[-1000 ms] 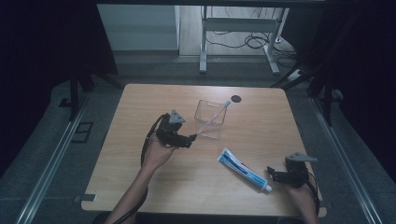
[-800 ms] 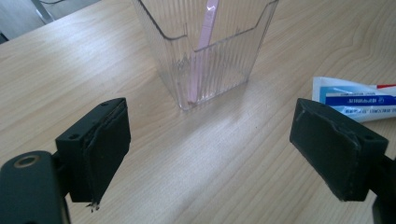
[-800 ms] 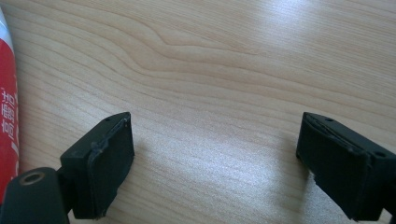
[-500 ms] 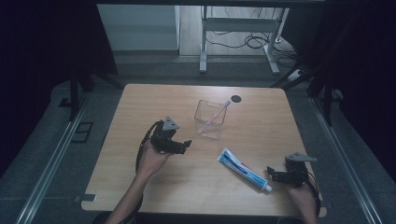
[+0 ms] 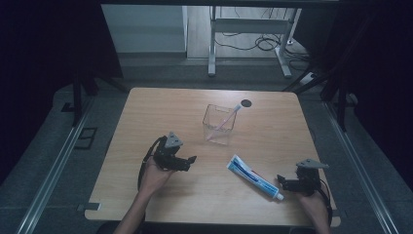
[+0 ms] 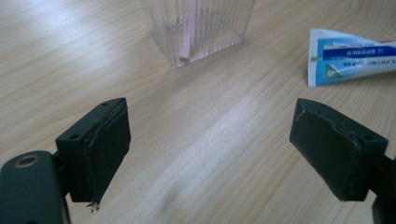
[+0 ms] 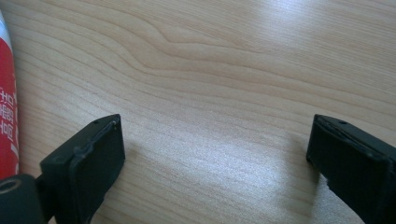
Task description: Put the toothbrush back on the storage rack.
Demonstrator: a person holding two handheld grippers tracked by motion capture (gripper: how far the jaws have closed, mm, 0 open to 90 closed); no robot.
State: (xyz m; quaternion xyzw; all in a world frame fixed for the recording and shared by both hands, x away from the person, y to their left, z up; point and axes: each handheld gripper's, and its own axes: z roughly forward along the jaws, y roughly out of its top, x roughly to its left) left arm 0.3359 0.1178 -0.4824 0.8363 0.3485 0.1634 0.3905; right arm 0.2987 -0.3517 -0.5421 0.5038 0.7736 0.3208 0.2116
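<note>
A clear ribbed cup stands in the middle of the wooden table with a pink toothbrush leaning inside it. A white and blue toothpaste tube lies flat at the front right. My left gripper hovers low, left of the tube, open and holding nothing; its view faces the cup and the tube's flat end. My right gripper sits by the tube's cap end. Its jaws have just been opening and stand wide over bare wood, the tube left of them.
A round black grommet sits in the tabletop behind the cup. Beyond the far edge stand a metal desk frame and floor cables. Rails run along the floor on both sides of the table.
My left gripper has drawn back from the cup toward the front of the table and sunk lower. The right hand stays in place by the tube.
</note>
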